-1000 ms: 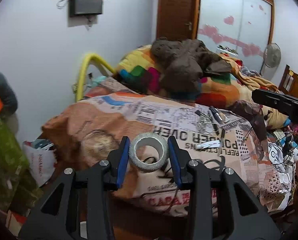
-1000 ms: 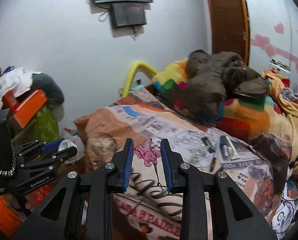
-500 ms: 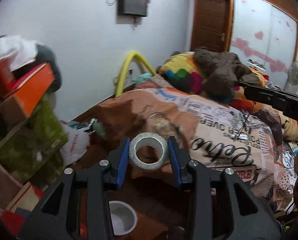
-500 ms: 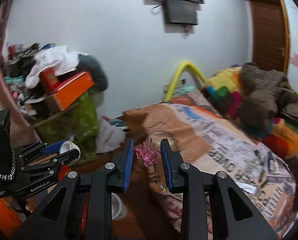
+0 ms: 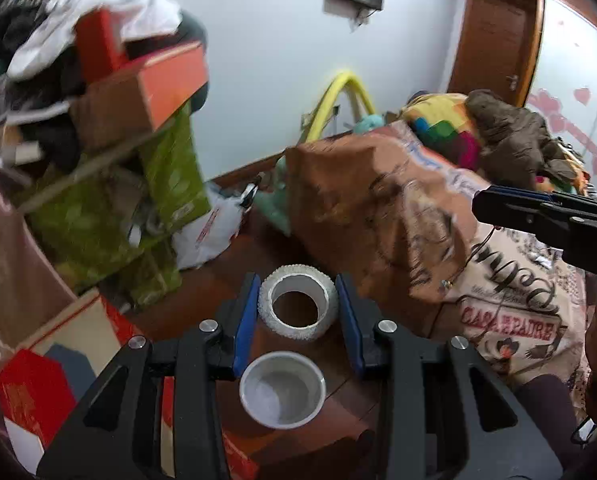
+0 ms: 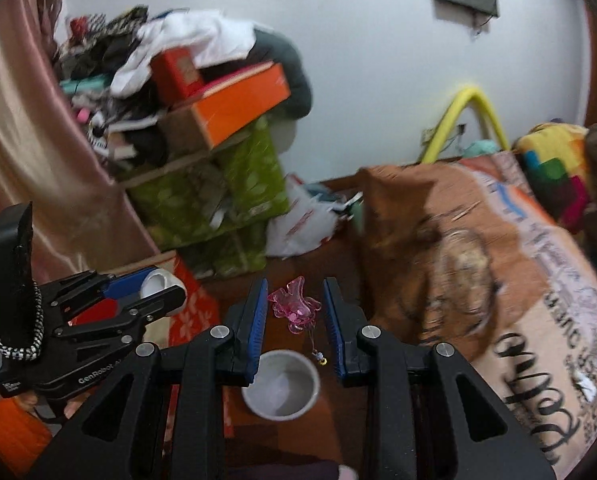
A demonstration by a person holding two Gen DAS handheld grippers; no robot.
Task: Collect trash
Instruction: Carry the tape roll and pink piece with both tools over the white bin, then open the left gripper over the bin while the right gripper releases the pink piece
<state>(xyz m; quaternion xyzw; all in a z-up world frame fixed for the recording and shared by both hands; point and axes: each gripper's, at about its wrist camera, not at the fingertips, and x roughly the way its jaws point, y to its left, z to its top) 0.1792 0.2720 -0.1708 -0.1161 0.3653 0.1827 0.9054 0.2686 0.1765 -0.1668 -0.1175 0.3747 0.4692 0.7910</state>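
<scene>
Bed (image 5: 498, 248) at right, littered; more trash possibly left there. Small white bin (image 5: 282, 390) on floor, directly below both loads. Left tongs (image 5: 297, 308) part-closed, clamping tape roll (image 5: 297, 307). Right tongs (image 6: 294, 312) narrower, pinching pink plastic trinket (image 6: 294, 307). Neither item dropped yet.

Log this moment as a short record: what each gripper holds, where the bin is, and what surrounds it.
left gripper: shut on a white tape roll, hole facing the camera
right gripper: shut on a pink plastic charm with a thin cord hanging from it
bin: small round grey bin on the dark wood floor, below both grippers in both wrist views
bin contents: something pale inside, not identifiable
right of the bin: bed under a printed blanket
left of the bin: green boxes under an orange box and heaped clothes
image quality: surroundings motion-blurred
</scene>
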